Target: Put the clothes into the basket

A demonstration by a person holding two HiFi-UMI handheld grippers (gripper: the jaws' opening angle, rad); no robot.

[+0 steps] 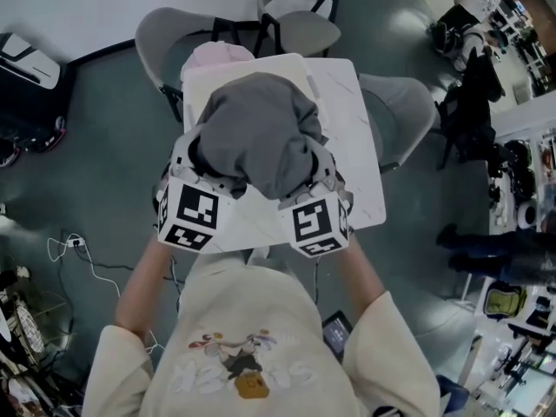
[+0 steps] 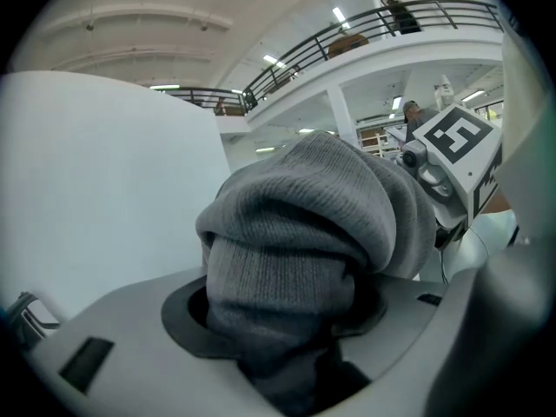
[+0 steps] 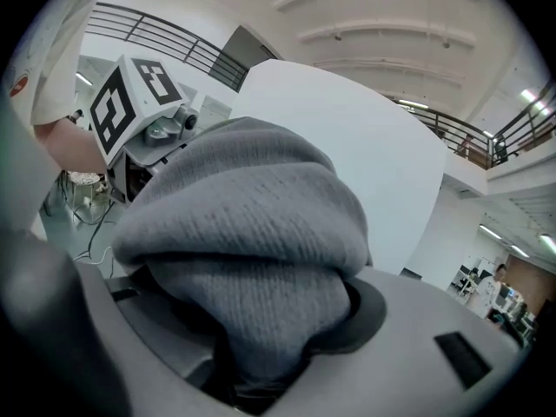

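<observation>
left claw (image 1: 189,174): clamped on one end of a grey ribbed knit garment (image 1: 256,133), fabric stuffed between its jaws
garment: bunched in a hump, spanning from left claw to right claw and bulging ahead of both
right claw (image 1: 318,183): clamped on the garment's other end
white table (image 1: 356,146): beneath and ahead of both claws
pale pink cloth (image 1: 217,56): far ahead of the claws, past the table's far edge

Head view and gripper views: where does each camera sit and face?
Head view: on the head, steeply down at grey knit garment over white table; forearms, left gripper, right gripper.
Left gripper view: on that gripper, along jaws shut on the garment; right gripper beyond.
Right gripper view: mirrored; left gripper, a forearm beyond.
Shared: the garment.
</observation>
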